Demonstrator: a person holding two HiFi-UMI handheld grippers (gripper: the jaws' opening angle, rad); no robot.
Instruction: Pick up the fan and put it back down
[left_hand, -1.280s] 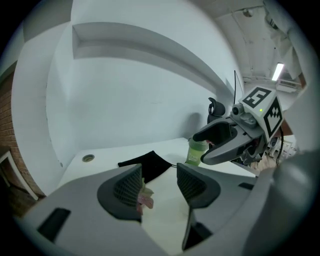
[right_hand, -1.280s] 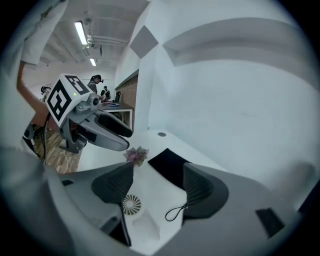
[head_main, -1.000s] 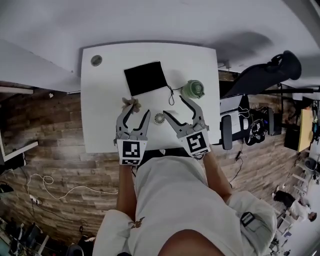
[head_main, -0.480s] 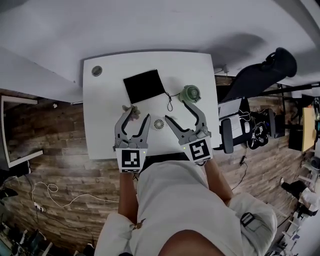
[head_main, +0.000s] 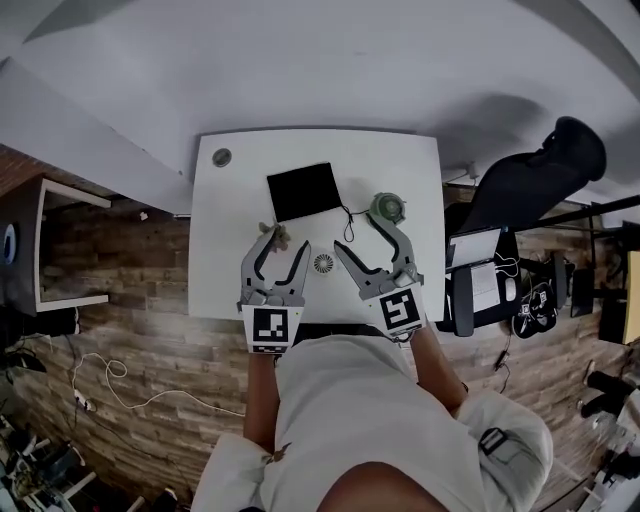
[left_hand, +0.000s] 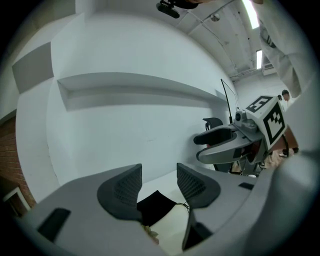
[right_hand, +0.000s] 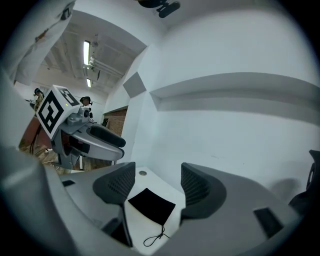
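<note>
Two grippers are held side by side over the near edge of a white worktop, both aimed across it toward the pale wall. The left gripper has its fingers spread with a clear gap, and nothing sits between them; through the gap its own view shows only a black pouch lying farther back on the worktop, with a small brownish object just below it. The right gripper has just been closing its fingers, yet they stand apart and grip nothing (the pouch and its looped drawstring show beyond the gap). The small round white fan lies flat on the worktop, seen in the head view between the two grippers and touched by neither; neither gripper view shows it. Behind it, toward the wall, lies the black pouch, and to the pouch's right, near the right gripper's outer fingertip, stands a green round object. The brownish object lies close by the left gripper's outer fingertip. A round cable hole marks the worktop's far left corner. A black office chair stands to the right of the worktop on the wood-patterned floor.
</note>
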